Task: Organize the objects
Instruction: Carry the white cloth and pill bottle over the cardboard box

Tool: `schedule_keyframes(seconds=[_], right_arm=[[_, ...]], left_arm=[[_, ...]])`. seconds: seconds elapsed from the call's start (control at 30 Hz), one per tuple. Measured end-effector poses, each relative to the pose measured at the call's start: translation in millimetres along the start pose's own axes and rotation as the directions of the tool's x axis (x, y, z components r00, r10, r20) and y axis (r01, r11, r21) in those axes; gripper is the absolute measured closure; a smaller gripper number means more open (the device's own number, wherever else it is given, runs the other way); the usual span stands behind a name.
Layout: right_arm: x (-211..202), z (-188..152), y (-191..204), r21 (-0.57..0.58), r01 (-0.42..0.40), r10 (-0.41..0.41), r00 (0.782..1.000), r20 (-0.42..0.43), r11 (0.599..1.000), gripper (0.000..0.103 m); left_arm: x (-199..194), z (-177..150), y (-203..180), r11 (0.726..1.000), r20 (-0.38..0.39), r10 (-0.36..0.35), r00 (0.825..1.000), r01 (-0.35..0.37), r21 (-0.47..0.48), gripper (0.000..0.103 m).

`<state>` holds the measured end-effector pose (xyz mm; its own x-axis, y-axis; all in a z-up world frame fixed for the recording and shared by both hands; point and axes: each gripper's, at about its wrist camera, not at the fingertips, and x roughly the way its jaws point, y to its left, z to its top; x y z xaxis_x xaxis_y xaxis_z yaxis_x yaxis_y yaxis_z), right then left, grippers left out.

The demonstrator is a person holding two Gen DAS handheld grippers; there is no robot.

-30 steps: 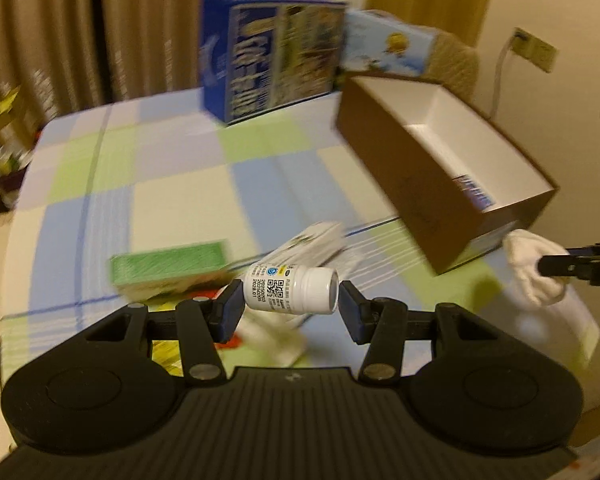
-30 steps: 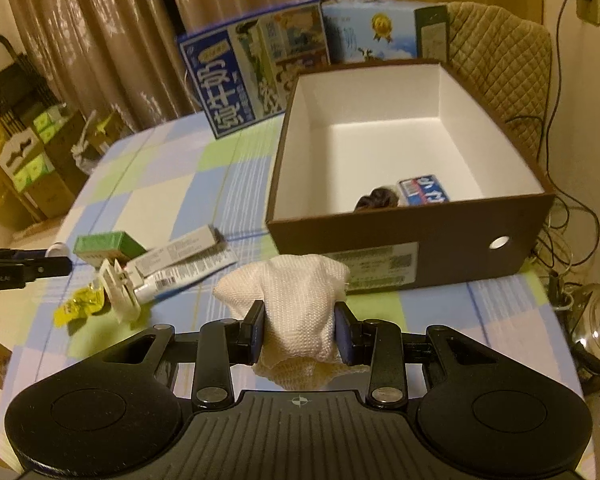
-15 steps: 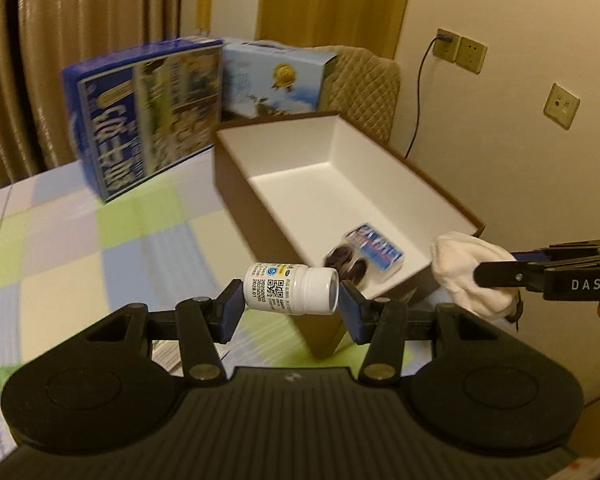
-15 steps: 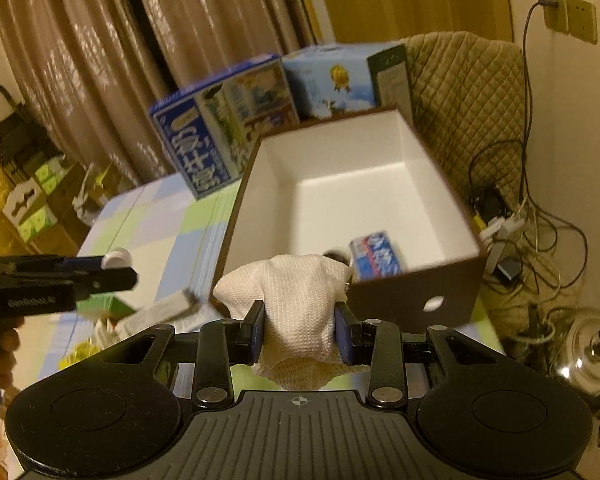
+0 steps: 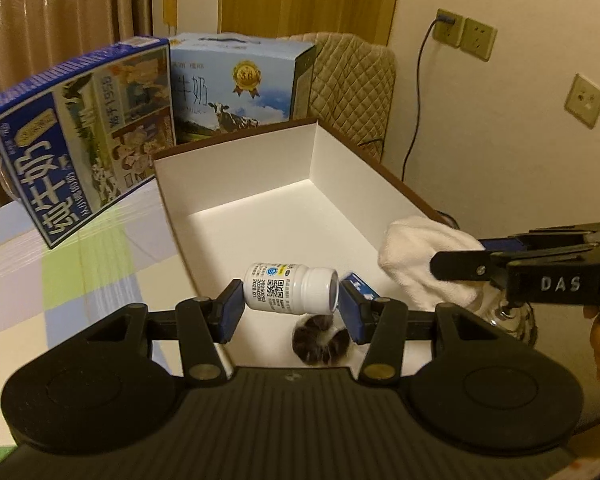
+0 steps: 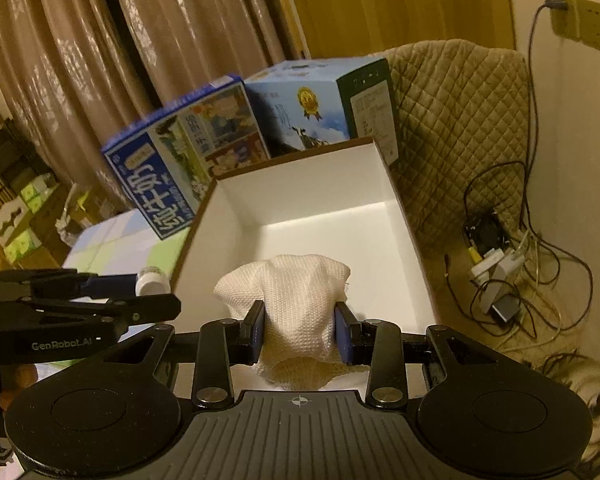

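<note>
My left gripper (image 5: pixel 290 310) is shut on a small white pill bottle (image 5: pixel 288 289), held sideways above the near end of the brown box (image 5: pixel 236 148) with a white inside. Below it in the box lie a dark hair scrunchie (image 5: pixel 320 344) and a small blue packet (image 5: pixel 360 286). My right gripper (image 6: pixel 300 334) is shut on a bunched white cloth (image 6: pixel 288 292) over the same box (image 6: pixel 204 208). In the left wrist view the cloth (image 5: pixel 416 260) hangs at the box's right rim. The bottle (image 6: pixel 152 278) shows at the left of the right wrist view.
Two milk cartons, a dark blue one (image 5: pixel 84 128) and a light blue one (image 5: pixel 236 84), stand behind the box on the checked tablecloth (image 5: pixel 80 272). A quilted chair (image 6: pixel 460 120) and tangled cables with a power strip (image 6: pixel 492 264) lie right of the box, near the wall.
Both grippers have moved forward and up over the box, each keeping its load. The loose items on the table have dropped out of view.
</note>
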<state>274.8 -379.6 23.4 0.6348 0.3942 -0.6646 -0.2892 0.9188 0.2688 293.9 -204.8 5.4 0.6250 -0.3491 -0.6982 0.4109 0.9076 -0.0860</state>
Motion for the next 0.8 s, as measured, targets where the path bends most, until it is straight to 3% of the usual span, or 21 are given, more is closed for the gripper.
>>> schedule_keyframes(seconds=[0.33, 0.8], right_arm=[[71, 27, -27, -0.071, 0.01, -0.014, 0.998, -0.064, 0.997, 0.07], [115, 58, -34, -0.145, -0.012, 0.008, 0.999, -0.032, 0.989, 0.065]], left_arm=[[65, 21, 3, 0.999, -0.072, 0.042, 0.997, -0.041, 0.012, 0.057], [107, 39, 11, 0.998, -0.112, 0.052, 0.992, -0.049, 0.033, 0.057]])
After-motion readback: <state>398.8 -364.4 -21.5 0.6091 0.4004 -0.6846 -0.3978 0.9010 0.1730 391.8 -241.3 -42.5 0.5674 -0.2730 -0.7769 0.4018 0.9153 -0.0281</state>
